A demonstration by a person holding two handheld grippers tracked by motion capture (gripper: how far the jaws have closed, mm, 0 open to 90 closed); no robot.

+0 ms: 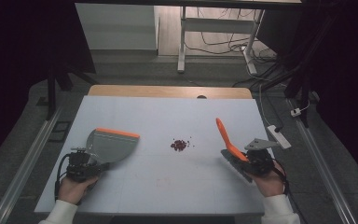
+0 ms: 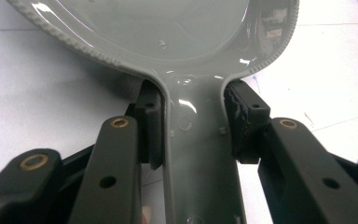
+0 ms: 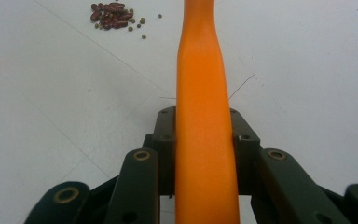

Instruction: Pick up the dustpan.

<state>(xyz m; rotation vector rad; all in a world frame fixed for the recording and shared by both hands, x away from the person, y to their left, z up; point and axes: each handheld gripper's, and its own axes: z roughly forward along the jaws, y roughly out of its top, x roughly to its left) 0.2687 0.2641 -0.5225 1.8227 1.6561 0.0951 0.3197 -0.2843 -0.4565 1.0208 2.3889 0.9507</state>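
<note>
A grey dustpan [image 1: 112,144] with an orange front lip lies on the white table [image 1: 168,186] at the left. My left gripper [image 1: 95,166] is shut on its handle from the near side. In the left gripper view the pads [image 2: 151,126] press both sides of the grey dustpan handle [image 2: 193,154], my left gripper [image 2: 193,126] centred on it. My right gripper [image 1: 242,161], at the right, is shut on an orange brush handle [image 1: 224,135] that slants up and to the far left. The right gripper view has that orange handle [image 3: 200,70] running forward between the closed jaws of my right gripper [image 3: 205,135]. A small pile of dark red beans [image 1: 180,144] [image 3: 113,16] lies mid-table between the two tools.
A white power strip [image 1: 279,136] lies at the table's right edge, close behind my right gripper. A wooden strip [image 1: 168,91] borders the far edge. Metal rails [image 1: 25,163] run along both sides, and cables [image 1: 223,44] trail on the floor beyond.
</note>
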